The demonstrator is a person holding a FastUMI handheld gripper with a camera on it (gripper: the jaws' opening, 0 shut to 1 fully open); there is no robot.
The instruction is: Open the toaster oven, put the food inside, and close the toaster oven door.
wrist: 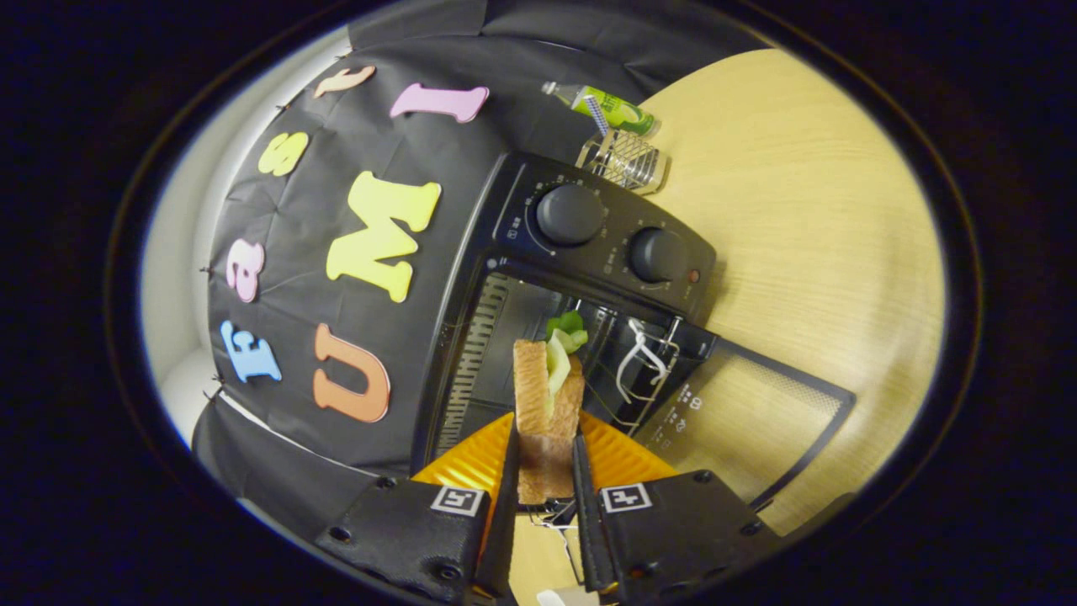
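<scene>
Sandwich (547,396), toasted bread, green lettuce, clamped by hand-held gripper (545,471)

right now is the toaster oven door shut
No, the toaster oven door hangs open, and the gripper holds the sandwich before the opening.

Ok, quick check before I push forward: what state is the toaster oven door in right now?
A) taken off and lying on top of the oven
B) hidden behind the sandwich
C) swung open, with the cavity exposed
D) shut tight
C: the toaster oven has its door swung open over the table, cavity exposed, while the gripper is shut on the sandwich just in front of the opening.
</scene>
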